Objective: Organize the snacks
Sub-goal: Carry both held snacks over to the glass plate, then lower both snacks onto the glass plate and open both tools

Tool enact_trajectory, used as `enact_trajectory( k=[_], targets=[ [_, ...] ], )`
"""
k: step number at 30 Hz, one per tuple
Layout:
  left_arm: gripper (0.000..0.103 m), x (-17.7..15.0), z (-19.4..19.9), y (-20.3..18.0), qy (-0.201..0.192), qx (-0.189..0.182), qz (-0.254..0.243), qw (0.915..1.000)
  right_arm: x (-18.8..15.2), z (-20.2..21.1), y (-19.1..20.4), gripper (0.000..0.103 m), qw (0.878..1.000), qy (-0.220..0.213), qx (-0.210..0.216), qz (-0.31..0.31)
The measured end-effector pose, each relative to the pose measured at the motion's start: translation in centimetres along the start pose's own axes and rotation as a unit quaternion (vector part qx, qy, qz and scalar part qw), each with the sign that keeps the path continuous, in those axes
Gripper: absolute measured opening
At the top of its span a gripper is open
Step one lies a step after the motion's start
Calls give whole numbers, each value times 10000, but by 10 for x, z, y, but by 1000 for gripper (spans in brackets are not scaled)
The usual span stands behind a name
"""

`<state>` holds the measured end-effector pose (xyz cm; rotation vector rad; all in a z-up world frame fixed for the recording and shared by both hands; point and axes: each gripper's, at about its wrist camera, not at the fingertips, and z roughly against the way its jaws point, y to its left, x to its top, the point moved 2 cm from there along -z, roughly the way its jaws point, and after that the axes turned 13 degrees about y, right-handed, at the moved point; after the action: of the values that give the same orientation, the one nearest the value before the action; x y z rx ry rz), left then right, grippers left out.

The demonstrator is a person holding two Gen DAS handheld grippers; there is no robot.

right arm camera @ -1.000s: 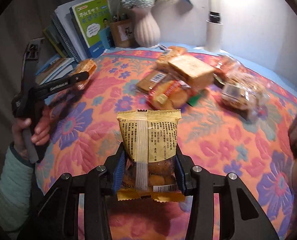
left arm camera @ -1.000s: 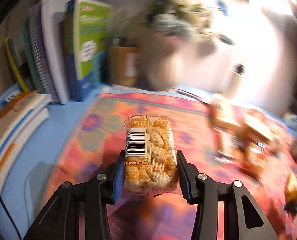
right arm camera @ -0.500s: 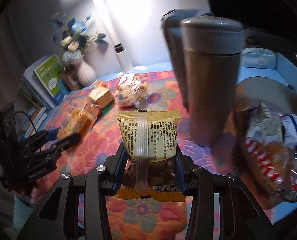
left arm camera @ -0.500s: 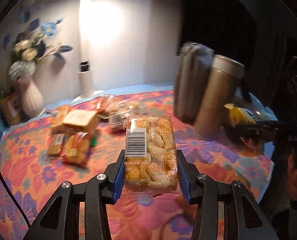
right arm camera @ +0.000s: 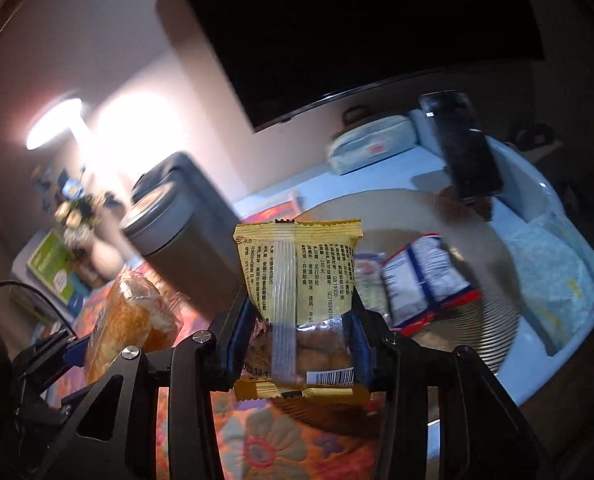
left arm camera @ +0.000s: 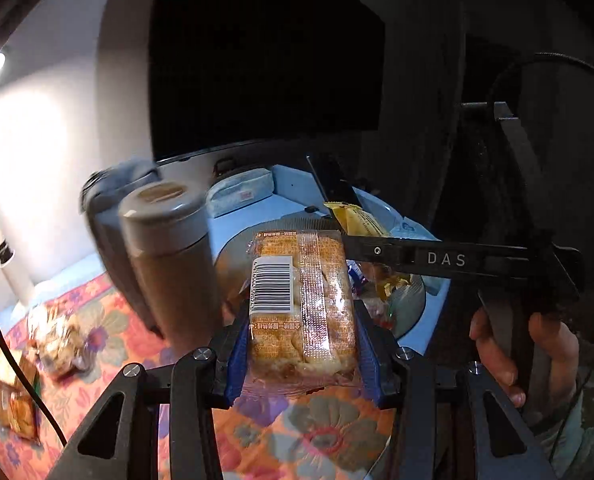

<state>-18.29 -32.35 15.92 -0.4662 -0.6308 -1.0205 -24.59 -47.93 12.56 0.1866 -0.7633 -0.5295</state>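
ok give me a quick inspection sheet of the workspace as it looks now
surface: flowered cloth over a pale blue table.
job's things: clear cake pack and yellow snack pack are held up near the ribbed bowl, which already holds a red and blue packet; more snacks lie on the cloth.
clutter: two grey flasks, pencil case, phone, vase, books.
grippers: left gripper shut on the cake pack; right gripper shut on the yellow snack pack.
cables: black cable at the left edge.
surroundings: dark screen, lit lamp, pale wall.
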Motion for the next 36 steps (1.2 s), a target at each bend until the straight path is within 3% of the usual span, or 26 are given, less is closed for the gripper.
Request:
enact_trajectory(
  k=[13, 16, 17, 18, 20, 26, 36],
  targets=[
    [45, 60, -71, -22, 379, 188, 201, 9989, 13, -4, -66, 42, 9979, -20, -213, -612],
    [46, 63, -76, -21, 331, 329, 202, 9987, 16, -8, -73, 45, 9972, -1, -218, -715],
    [55, 64, -79, -22, 324, 396, 183, 9985, 17, -9, -76, 54, 9968, 30, -170, -774],
    [69, 64, -79, -22, 322, 456, 184, 9983, 17, -10, -78, 63, 9965, 37, -101, -828],
    [76, 62, -78, -20, 236, 466, 230, 9984, 16, -7, -81, 63, 9962, -33, -72, -863],
    [76, 54, -70, -21, 199, 446, 207, 9986, 12, 4, -74, 63, 9972, -165, -17, -723],
    [76, 32, -25, -14, -164, 526, 158, 9984, 6, 13, -27, 63, 9995, -172, 57, -259]
  ],
)
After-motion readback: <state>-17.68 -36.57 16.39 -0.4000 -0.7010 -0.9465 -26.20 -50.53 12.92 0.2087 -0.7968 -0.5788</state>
